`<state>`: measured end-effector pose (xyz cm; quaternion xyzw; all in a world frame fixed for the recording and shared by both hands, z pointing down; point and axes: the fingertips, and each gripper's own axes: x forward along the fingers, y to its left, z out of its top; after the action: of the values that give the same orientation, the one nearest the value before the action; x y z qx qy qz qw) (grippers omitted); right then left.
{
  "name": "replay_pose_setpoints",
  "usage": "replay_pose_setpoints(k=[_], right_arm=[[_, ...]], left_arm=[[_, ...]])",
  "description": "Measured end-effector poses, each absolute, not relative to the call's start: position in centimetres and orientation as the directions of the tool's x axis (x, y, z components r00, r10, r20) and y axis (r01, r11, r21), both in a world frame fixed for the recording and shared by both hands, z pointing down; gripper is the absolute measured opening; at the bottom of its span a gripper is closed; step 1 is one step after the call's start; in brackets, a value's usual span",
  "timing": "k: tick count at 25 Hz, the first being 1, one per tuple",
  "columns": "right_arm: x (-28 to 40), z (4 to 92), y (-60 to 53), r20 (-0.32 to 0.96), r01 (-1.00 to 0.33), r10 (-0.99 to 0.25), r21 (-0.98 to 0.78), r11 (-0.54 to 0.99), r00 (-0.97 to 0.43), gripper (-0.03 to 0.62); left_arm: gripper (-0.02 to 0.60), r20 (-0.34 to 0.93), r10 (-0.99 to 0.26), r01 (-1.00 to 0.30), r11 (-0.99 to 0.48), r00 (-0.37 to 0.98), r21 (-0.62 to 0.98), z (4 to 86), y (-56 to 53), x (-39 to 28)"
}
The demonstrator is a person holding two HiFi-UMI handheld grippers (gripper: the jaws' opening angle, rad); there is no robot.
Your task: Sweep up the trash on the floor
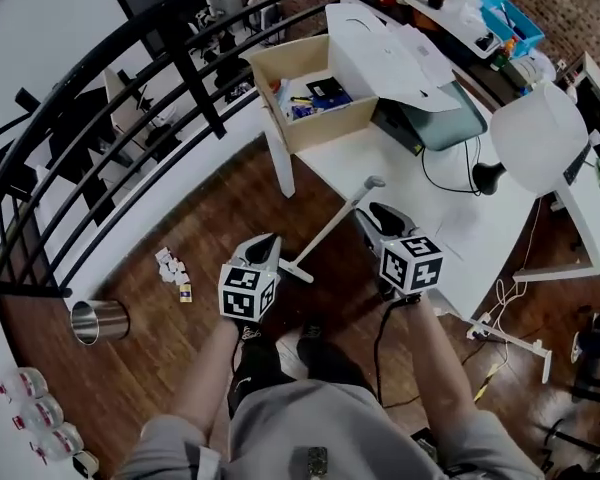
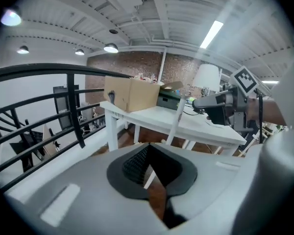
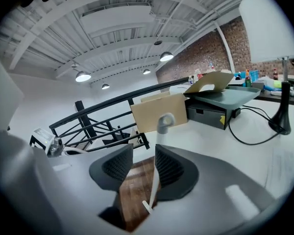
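Note:
A white stick handle (image 1: pixel 335 223) with a grey cap leans against the white table (image 1: pixel 460 228); its lower end carries a short crosspiece. Small scraps of trash (image 1: pixel 173 266) lie on the wood floor by the railing's base. My left gripper (image 1: pixel 270 240) hovers beside the handle's lower end with its jaws shut and nothing between them; in the left gripper view the handle (image 2: pixel 175 124) runs beyond and beneath that gripper (image 2: pixel 147 148). My right gripper (image 1: pixel 372 213) is open near the handle's top. In the right gripper view the handle (image 3: pixel 157 170) shows in the gap by the right pad, unpressed.
A metal bin (image 1: pixel 100 320) lies on its side left of the trash. Plastic bottles (image 1: pixel 35 413) sit at the lower left. A black railing (image 1: pixel 130 58) curves along the left. On the table stand a cardboard box (image 1: pixel 310 93), a printer (image 1: pixel 435 118) and a lamp (image 1: pixel 540 133). Cables (image 1: pixel 500 338) trail at right.

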<state>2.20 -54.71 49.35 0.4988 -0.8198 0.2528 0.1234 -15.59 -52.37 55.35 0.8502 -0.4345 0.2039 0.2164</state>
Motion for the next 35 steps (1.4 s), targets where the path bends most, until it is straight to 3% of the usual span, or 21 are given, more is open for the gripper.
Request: replay_pose_setpoints(k=[6, 11, 22, 35], right_arm=[[-6.8, 44.6, -51.4, 0.374, -0.815, -0.724, -0.303, 0.494, -0.579, 0.0], [-18.1, 40.6, -49.1, 0.314, -0.712, -0.641, -0.253, 0.655, -0.701, 0.0], [-41.4, 35.0, -38.4, 0.217, -0.448, -0.416, -0.128, 0.885, -0.883, 0.0], [-53.4, 32.8, -30.1, 0.209, -0.239, -0.22, -0.071, 0.968, -0.953, 0.0]], left_arm=[[0.008, 0.431, -0.77, -0.879, -0.453, 0.471, 0.151, 48.1, -49.0, -23.1], [0.008, 0.301, -0.858, -0.905, -0.359, 0.417, 0.23, 42.9, -44.1, -31.9], [0.006, 0.266, -0.947, -0.98, -0.145, 0.178, 0.136, 36.6, -33.1, -51.5], [0.008, 0.203, -0.977, -0.991, -0.038, 0.064, 0.13, 32.6, -27.6, -57.9]])
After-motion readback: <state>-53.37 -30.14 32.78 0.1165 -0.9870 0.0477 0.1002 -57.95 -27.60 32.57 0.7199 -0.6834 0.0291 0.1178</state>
